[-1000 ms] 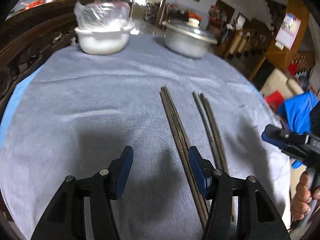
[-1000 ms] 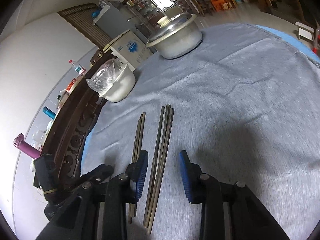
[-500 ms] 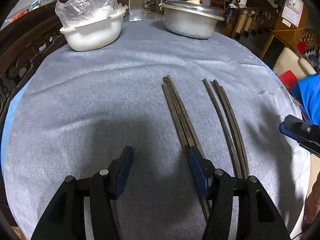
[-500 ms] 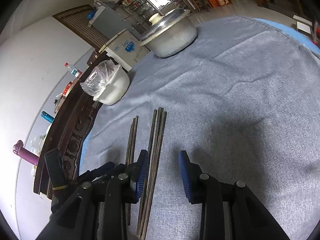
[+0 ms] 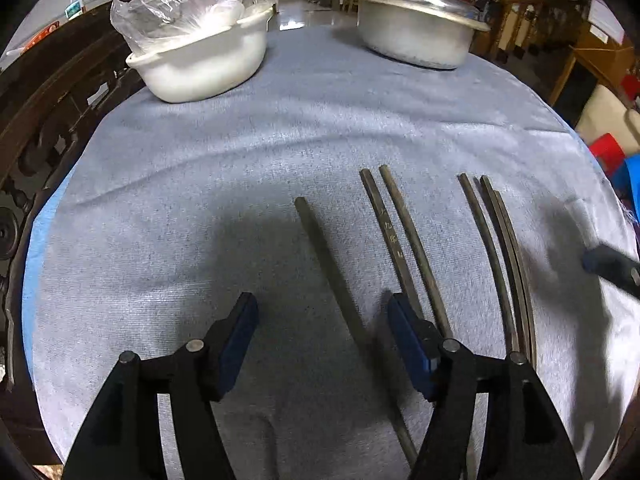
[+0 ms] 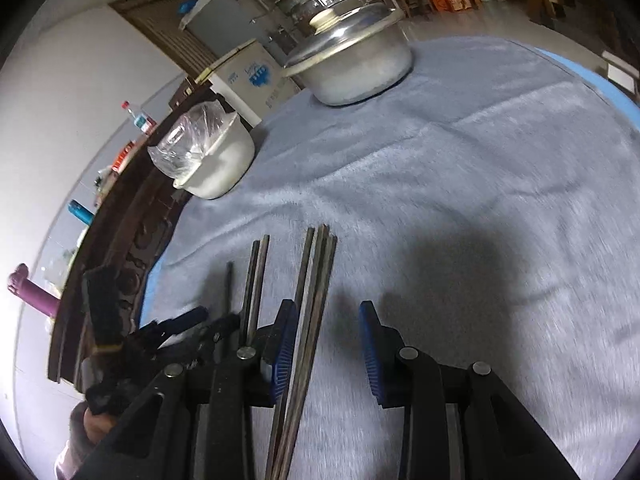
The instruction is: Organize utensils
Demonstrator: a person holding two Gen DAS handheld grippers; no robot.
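While the single dark chopstick (image 5: 336, 280) lies flat on the grey-blue tablecloth (image 5: 200, 184), its long axis runs away from the camera and leans slightly left at the far end, passing between the fingers of the left gripper (image 5: 322, 312) but closer to the right-hand pad. These jaws have just been opening and stand apart, pressing on nothing; the chopstick's near end runs down beside the right-hand finger toward the picture's lower edge. Just to the right, a pair of chopsticks (image 5: 400, 240) lies roughly parallel, its near part hidden behind that finger. Further right, a bundle of three (image 5: 500, 256) curves toward the table edge.

Seen from the right wrist, that bundle of three (image 6: 316, 292) runs lengthwise between the fingers of the right gripper (image 6: 326, 344), hard against the left pad, with clear cloth before the other; the jaws stand partly apart, gripping nothing. Each hand is thus nearer its own group. Only a blurred tip of the right gripper shows in the left view. At the far side stand a white bowl with a plastic bag (image 5: 200, 56) and a lidded metal pot (image 5: 416, 28), well apart from the chopsticks.
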